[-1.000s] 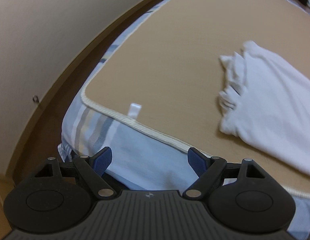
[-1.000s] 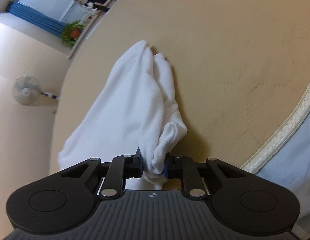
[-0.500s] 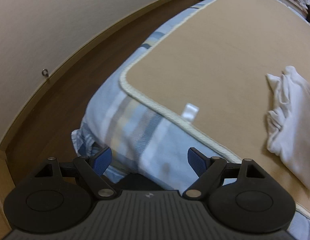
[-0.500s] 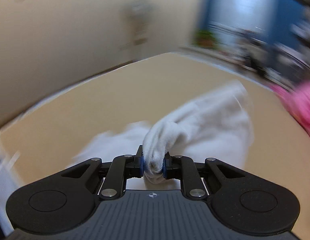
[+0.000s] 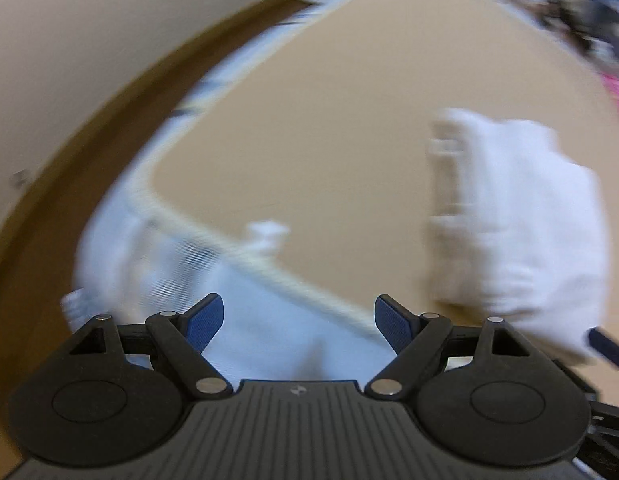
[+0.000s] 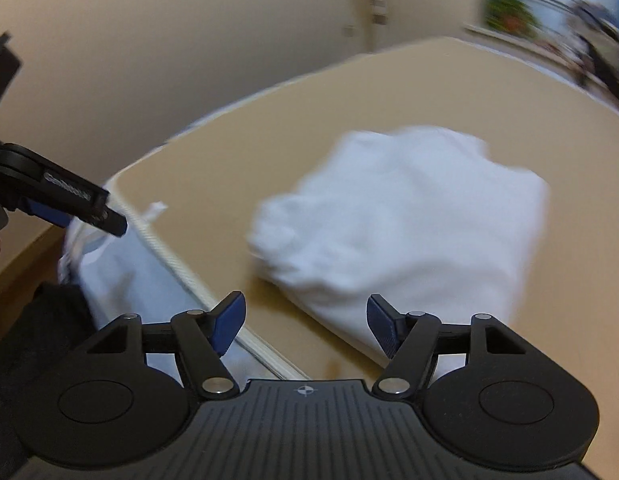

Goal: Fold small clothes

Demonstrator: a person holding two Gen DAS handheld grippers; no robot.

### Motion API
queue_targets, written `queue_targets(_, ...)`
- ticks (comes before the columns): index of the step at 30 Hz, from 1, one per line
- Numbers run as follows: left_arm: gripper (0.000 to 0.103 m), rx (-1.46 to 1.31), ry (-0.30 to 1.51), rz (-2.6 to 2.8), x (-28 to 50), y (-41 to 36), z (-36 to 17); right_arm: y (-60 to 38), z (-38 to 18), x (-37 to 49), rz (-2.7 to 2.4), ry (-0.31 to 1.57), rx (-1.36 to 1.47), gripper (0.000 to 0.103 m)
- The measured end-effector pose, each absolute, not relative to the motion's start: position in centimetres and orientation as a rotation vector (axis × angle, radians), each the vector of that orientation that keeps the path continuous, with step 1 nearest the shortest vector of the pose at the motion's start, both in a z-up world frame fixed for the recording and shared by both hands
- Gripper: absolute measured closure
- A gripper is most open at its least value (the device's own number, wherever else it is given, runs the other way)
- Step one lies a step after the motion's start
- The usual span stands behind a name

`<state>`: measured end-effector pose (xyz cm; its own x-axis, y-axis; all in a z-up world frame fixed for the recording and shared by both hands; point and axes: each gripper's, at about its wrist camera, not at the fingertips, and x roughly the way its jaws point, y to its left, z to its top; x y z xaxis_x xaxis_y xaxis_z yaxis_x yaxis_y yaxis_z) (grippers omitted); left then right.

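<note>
While its jaws were opening with nothing between them, the right tool (image 6: 305, 322) hung over the blurred, seemingly folded white cotton garment (image 6: 409, 224) on the tan quilted bed mat (image 6: 269, 128). The left tool (image 5: 298, 322) stood spread and empty.

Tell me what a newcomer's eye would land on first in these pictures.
First, the white garment, a blurred, bunched heap on the tan mat, just beyond the right gripper, whose jaws are opening with nothing between them. Next, the left gripper, open and empty over the mat's corded near edge, where pale blue bedding shows below.
</note>
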<state>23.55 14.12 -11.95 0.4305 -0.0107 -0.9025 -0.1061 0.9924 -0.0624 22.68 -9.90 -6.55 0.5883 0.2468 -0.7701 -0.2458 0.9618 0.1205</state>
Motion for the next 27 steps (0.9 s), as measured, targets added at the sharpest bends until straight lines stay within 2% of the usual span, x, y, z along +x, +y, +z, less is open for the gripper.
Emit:
queue_targets(4, 0.011, -0.11, 1.109, -0.168, 25.2, 8.6, -11.5, -13.5, -6.5, 20.7, 0.139, 0.876, 0.072, 0.034)
queue_targets(8, 0.012, 0.068, 1.134, -0.092, 27.9, 4.7, -14.8, -15.2, -6.9, 20.5, 0.04, 0.85, 0.104, 0.034)
queue_targets(10, 0.01, 0.118, 1.159, 0.03, 29.6, 6.2, -17.0, -15.8, -7.2, 20.7, 0.026, 0.856, 0.141, 0.034)
queue_targets(13, 0.011, -0.104, 1.255, 0.118, 30.9, 11.6, -18.1, -16.7, -7.1, 20.4, 0.043, 0.866, 0.19, 0.034)
queue_targets(20, 0.01, -0.07, 1.218, 0.123, 26.8, 13.3, -14.2, -16.4, -5.8, 19.7, 0.073, 0.848, 0.185, 0.033)
queue_targets(24, 0.01, 0.0, 1.209, 0.111, 23.6, 10.4, -11.8, -15.6, -3.3, 18.5, 0.059, 0.814, 0.153, 0.022)
queue_targets(27, 0.01, 0.014, 1.207, 0.099, 21.4, 8.5, -11.0, -14.7, -2.1, 17.3, 0.066, 0.794, 0.118, 0.018)
